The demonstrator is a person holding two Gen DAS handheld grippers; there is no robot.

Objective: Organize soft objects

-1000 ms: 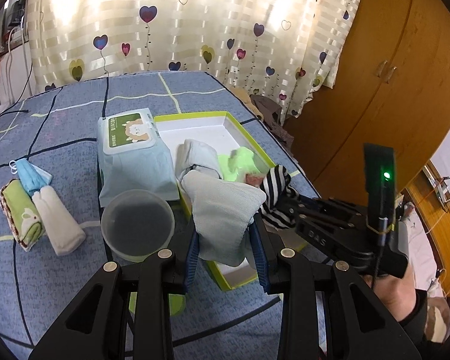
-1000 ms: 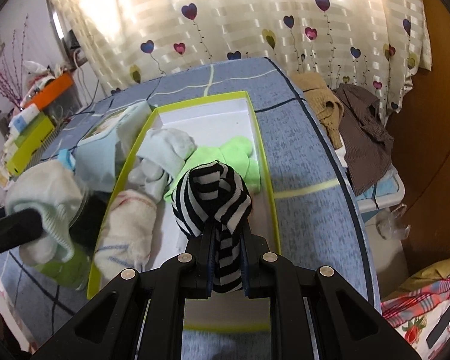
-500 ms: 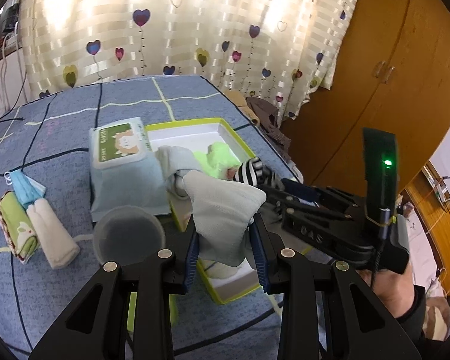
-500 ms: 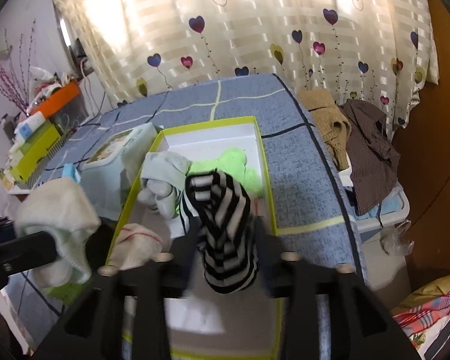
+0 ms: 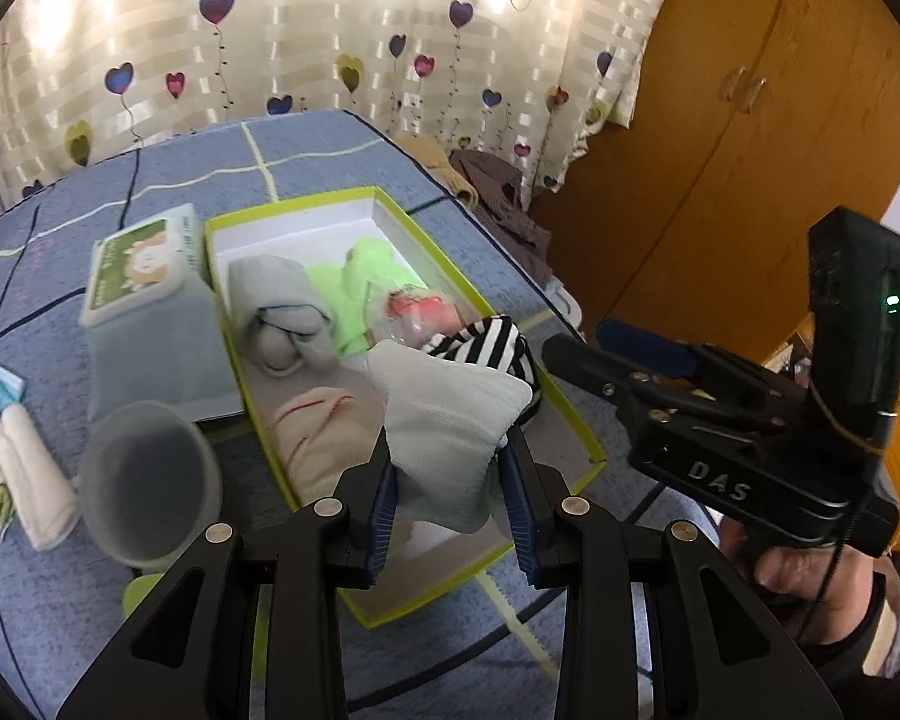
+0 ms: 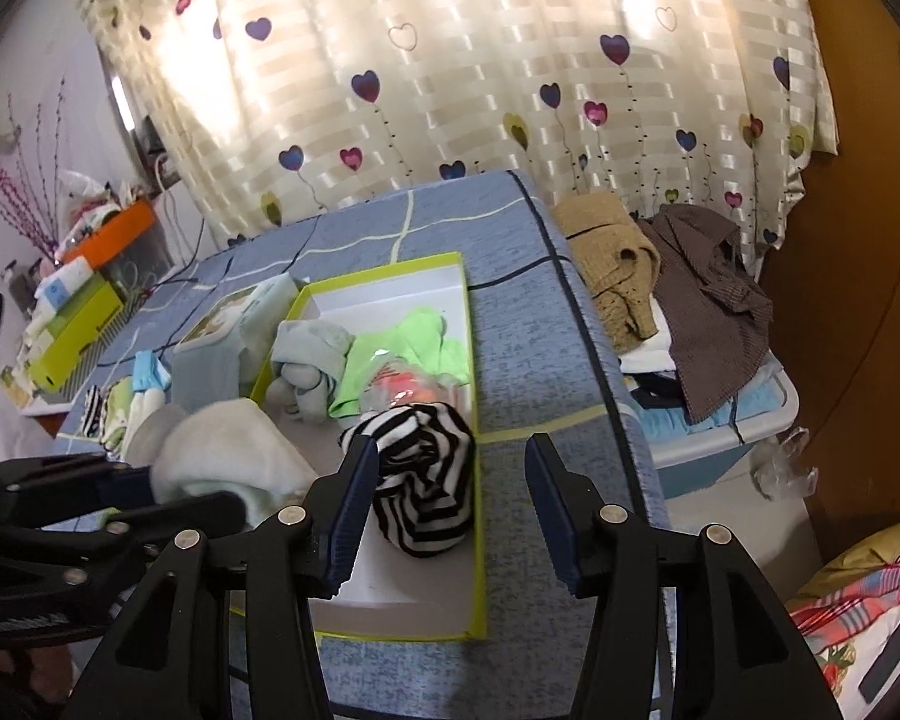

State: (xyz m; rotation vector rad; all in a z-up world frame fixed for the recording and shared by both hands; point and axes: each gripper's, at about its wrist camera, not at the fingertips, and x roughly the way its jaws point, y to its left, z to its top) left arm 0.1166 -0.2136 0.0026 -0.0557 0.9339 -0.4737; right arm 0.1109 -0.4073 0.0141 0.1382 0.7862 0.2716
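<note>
A green-rimmed box (image 5: pixel 576 429) (image 6: pixel 479 564) lies on the blue bed. It holds a grey sock bundle (image 5: pixel 276 312), a lime green garment (image 5: pixel 354 288), a cream roll with red stripes (image 5: pixel 324 426) and a black-and-white striped sock (image 6: pixel 420 480) (image 5: pixel 486 348). My left gripper (image 5: pixel 450 498) is shut on a pale blue-grey sock (image 5: pixel 444 426) above the box's near end. My right gripper (image 6: pixel 450 510) is open just above the striped sock, which rests in the box.
A wet-wipes pack (image 5: pixel 144 300) lies left of the box. A grey plastic cup (image 5: pixel 144 486) stands at its near left. Folded cloths (image 5: pixel 12 456) lie at the far left. Clothes (image 6: pixel 678 288) sit on a bin right of the bed.
My right gripper opened and let go of the striped sock, which dropped into the box. My left gripper rose and moved over the box with its sock.
</note>
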